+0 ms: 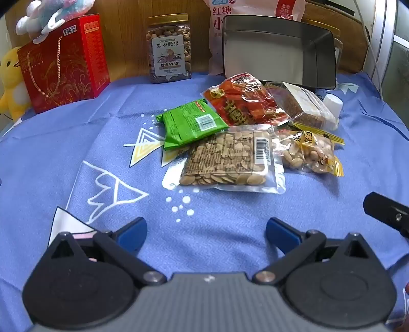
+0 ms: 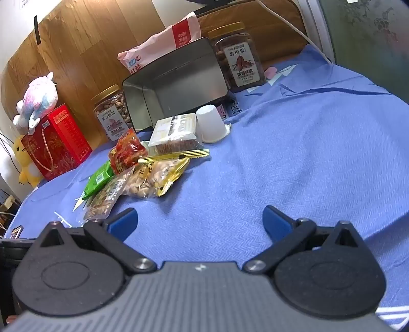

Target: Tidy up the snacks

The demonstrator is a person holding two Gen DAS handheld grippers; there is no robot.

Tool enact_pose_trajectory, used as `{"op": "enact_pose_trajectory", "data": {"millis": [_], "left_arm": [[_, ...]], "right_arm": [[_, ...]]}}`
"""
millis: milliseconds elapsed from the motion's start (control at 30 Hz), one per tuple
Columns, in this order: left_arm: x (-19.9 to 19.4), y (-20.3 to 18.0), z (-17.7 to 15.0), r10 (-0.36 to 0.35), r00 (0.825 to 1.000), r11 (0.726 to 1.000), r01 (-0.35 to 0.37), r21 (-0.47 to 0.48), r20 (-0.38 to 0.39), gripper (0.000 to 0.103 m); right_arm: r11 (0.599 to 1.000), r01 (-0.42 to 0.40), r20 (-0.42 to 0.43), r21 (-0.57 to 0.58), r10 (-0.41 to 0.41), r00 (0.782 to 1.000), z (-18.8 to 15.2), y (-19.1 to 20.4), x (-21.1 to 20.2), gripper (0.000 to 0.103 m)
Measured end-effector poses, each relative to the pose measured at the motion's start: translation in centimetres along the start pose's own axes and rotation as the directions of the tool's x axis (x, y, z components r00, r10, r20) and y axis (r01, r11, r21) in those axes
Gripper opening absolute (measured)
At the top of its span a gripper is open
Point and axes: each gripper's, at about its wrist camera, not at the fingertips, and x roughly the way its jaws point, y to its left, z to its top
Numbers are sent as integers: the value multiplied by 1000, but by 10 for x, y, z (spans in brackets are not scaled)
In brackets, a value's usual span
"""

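Observation:
A heap of snack packs lies on the blue cloth (image 1: 76,143): a green packet (image 1: 191,123), a red candy bag (image 1: 245,101), a clear bag of seeds (image 1: 227,159), a yellow-edged nut bag (image 1: 306,150) and a clear box of brown snacks (image 1: 304,104). Behind them an empty metal tin (image 1: 278,48) leans with its opening toward me. My left gripper (image 1: 205,231) hovers open over bare cloth short of the seed bag. My right gripper (image 2: 200,221) is open too, with the heap (image 2: 143,163) ahead to its left and the tin (image 2: 176,84) beyond.
Along the wooden back wall stand a red gift box (image 1: 64,61) with plush toys, a nut jar (image 1: 170,48), a pink bag (image 1: 255,10) and a second jar (image 2: 237,56). A white cup (image 2: 211,123) lies by the tin. The right gripper's edge (image 1: 386,212) shows at right.

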Motion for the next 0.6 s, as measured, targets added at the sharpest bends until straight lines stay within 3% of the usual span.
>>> {"op": "enact_pose_trajectory", "data": {"millis": [600], "left_arm": [[0,1,1,-4,1000,1000,4,0,8,103]], "right_arm": [[1000,6,2,-9,-6,1000,-1,1,-1,103]]}}
